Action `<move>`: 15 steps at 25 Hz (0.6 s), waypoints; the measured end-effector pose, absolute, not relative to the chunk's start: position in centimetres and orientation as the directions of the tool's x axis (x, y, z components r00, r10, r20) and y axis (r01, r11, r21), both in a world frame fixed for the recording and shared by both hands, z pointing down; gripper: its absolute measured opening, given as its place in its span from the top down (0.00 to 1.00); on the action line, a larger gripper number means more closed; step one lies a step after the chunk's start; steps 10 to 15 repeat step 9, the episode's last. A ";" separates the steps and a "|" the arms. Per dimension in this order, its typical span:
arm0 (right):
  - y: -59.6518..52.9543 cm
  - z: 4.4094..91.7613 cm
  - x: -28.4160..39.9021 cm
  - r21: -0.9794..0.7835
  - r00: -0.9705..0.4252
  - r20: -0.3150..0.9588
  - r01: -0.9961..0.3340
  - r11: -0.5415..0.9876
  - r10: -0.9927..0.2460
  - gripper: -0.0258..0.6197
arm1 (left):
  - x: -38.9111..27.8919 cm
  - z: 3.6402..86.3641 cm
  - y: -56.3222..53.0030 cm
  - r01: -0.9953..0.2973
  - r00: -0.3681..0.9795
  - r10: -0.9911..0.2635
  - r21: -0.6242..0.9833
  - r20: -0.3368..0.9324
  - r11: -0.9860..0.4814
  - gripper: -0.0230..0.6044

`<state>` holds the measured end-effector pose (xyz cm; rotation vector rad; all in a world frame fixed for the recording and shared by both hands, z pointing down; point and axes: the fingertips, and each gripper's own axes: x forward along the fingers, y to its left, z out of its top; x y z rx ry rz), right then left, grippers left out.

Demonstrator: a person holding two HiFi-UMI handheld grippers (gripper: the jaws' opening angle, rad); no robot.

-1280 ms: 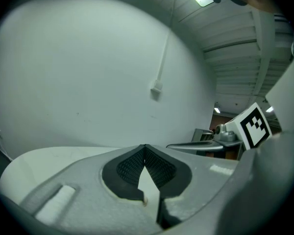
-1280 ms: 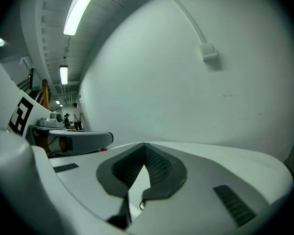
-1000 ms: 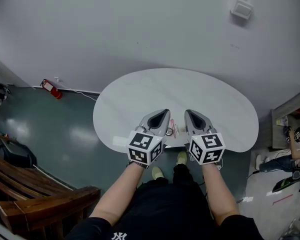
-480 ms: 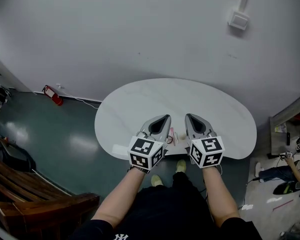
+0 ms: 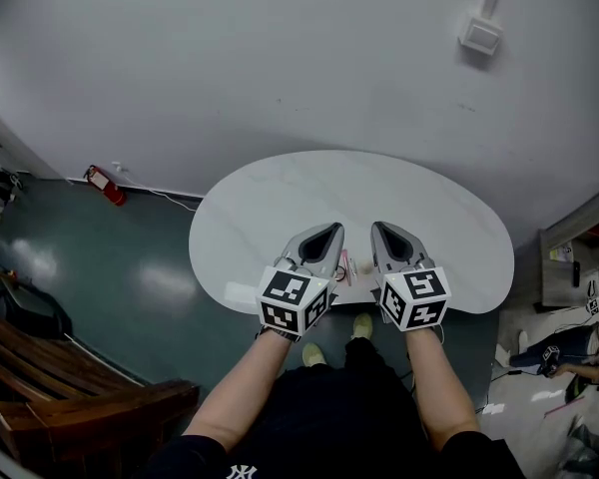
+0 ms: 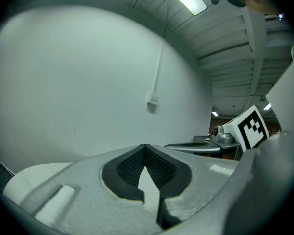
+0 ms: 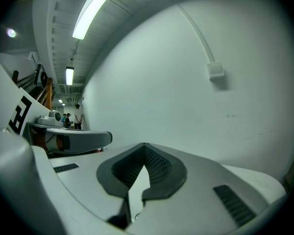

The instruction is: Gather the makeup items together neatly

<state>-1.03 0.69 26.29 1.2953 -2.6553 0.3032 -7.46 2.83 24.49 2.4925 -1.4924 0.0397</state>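
Observation:
A white oval table (image 5: 280,208) stands against the wall. At its near edge, between my two grippers, lie a thin pink makeup stick (image 5: 345,262) and some small pale items, mostly hidden by the gripper bodies. My left gripper (image 5: 333,229) and right gripper (image 5: 376,227) hover side by side over that edge, pointing toward the wall. In the left gripper view the left gripper (image 6: 145,146) has its dark ribbed pads meeting at the tip, with nothing between them. The right gripper (image 7: 144,145) looks the same in the right gripper view: shut and empty.
A red fire extinguisher (image 5: 104,183) lies on the green floor left of the table. A wooden bench (image 5: 70,387) fills the lower left. A shelf (image 5: 577,247) and a seated person (image 5: 557,352) are at the right. A white box (image 5: 479,35) hangs on the wall.
Both grippers keep their places over the table's near edge, still shut. Only the head camera has shifted slightly, so the table sits a little lower in the view.

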 end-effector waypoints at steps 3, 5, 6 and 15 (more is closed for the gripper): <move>0.8 26.4 -1.0 -0.105 -0.606 0.243 -0.793 0.600 -0.757 0.94 | -7.3 24.6 2.9 -0.871 0.482 -0.864 0.187 0.145 -0.454 0.95; 0.7 26.5 -1.0 -0.103 -0.605 0.245 -0.793 0.600 -0.757 0.94 | -7.2 24.8 2.9 -0.870 0.484 -0.863 0.188 0.147 -0.456 0.95; 0.7 26.6 -1.0 -0.102 -0.605 0.245 -0.793 0.600 -0.758 0.94 | -7.2 24.8 2.8 -0.870 0.484 -0.862 0.187 0.147 -0.456 0.95; 0.6 26.6 -1.1 -0.098 -0.604 0.244 -0.794 0.600 -0.759 0.94 | -7.2 24.8 2.7 -0.869 0.486 -0.862 0.185 0.146 -0.459 0.95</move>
